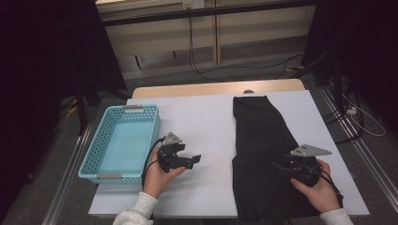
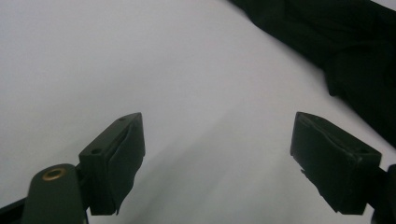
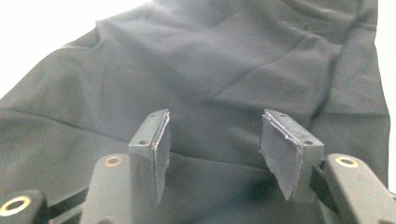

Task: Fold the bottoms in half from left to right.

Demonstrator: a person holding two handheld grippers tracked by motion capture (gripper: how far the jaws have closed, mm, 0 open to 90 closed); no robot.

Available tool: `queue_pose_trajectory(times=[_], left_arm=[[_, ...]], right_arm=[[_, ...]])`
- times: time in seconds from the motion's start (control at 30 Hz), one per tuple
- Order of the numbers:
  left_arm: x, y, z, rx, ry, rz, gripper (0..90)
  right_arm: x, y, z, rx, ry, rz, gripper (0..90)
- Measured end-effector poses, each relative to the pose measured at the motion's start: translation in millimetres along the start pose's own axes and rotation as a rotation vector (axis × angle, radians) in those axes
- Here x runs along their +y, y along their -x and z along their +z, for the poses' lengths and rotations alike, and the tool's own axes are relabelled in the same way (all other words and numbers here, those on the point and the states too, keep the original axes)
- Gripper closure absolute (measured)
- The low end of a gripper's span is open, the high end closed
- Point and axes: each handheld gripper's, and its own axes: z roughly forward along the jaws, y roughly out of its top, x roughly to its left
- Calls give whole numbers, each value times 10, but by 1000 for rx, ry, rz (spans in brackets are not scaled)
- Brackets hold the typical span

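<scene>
At about 5 o'clock on the table, the right gripper [image 1: 281, 165] hovers over the near part of the black cloth [image 1: 263, 140], its jaws partly spread with fabric lying below them, not pinched. At about 7 o'clock the left gripper [image 1: 195, 159] sits over bare white table [image 1: 206, 122], jaws spread wide and holding nothing. Farther off at 9 o'clock stands the blue basket [image 1: 94, 157]. The cloth stretches away toward 1 o'clock.

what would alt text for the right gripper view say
The right gripper hangs just above a black garment spread flat, jaws apart with nothing pinched between them. A strip of white table shows at the top left corner.
</scene>
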Motion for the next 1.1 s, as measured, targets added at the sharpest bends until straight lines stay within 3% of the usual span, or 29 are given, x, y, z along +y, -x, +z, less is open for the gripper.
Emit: queue_pose_trajectory(times=[0.13,0.2,0.33,0.43,0.7,0.87,1.1], left_arm=[[-4,-11,0,1,-3,-3,179],[-8,-14,7,0,-6,-3,180],[-14,-10,13,2,-12,-1,181],[-10,-16,8,1,-1,-3,181],[-13,-34,10,3,0,-7,184],[-12,-34,6,1,7,-12,185],[-17,-23,21,-4,0,-11,185]], right_arm=[[-42,-19,66,27,-52,-30,585],[-50,-29,84,27,-52,-36,606],[-37,-28,80,48,-60,-54,802],[-36,-11,73,67,-61,-45,866],[-51,107,-11,109,-50,-21,900],[-49,183,-109,102,0,20,900],[-56,266,-223,73,18,20,900]])
